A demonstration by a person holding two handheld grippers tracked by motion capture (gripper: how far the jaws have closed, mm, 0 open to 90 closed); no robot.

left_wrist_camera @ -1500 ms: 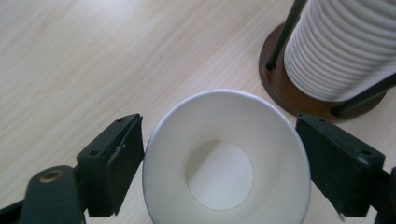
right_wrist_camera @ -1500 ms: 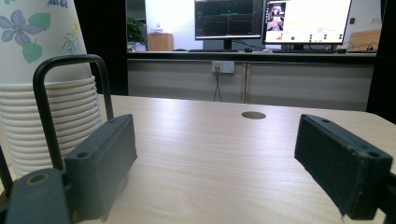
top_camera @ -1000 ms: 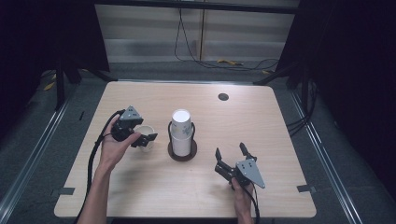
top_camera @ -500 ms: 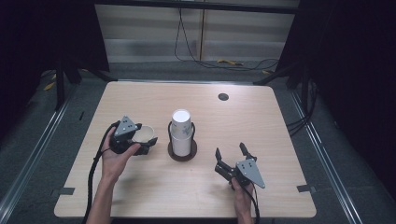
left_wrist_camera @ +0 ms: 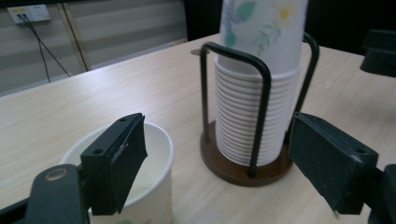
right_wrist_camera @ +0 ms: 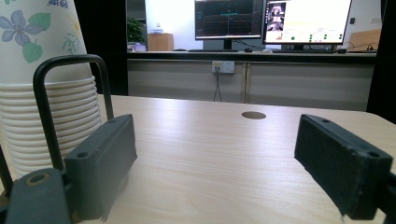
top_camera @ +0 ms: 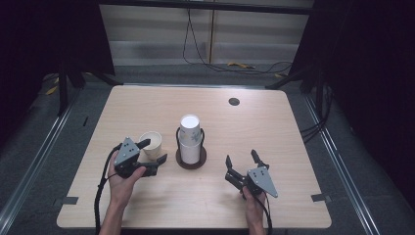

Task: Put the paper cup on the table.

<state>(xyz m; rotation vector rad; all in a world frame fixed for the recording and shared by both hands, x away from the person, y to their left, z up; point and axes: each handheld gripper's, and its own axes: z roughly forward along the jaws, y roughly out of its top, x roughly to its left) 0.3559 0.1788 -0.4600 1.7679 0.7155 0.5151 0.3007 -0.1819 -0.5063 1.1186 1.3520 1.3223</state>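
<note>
Your left gripper (top_camera: pixel 152 152) has come toward you and down since a second ago, and the single paper cup (top_camera: pixel 151 144) has come with it, now standing on the table (top_camera: pixel 293 147) just left of the cup stack; its jaws have been shifting, closing and then easing out a little. Your right gripper (top_camera: pixel 243 160) has stayed put at the near right.

On the table, near the middle, the stack of paper cups (top_camera: pixel 190 139) stands upright in its wire holder (top_camera: pixel 191 159) on a round brown base. The single cup sits upright just beside that holder, apart from it.

Your left jaws stand fairly wide around the single cup: one pad sits at its rim, the other well clear, so no grip. Your right jaws are wide apart, holding nothing.
</note>
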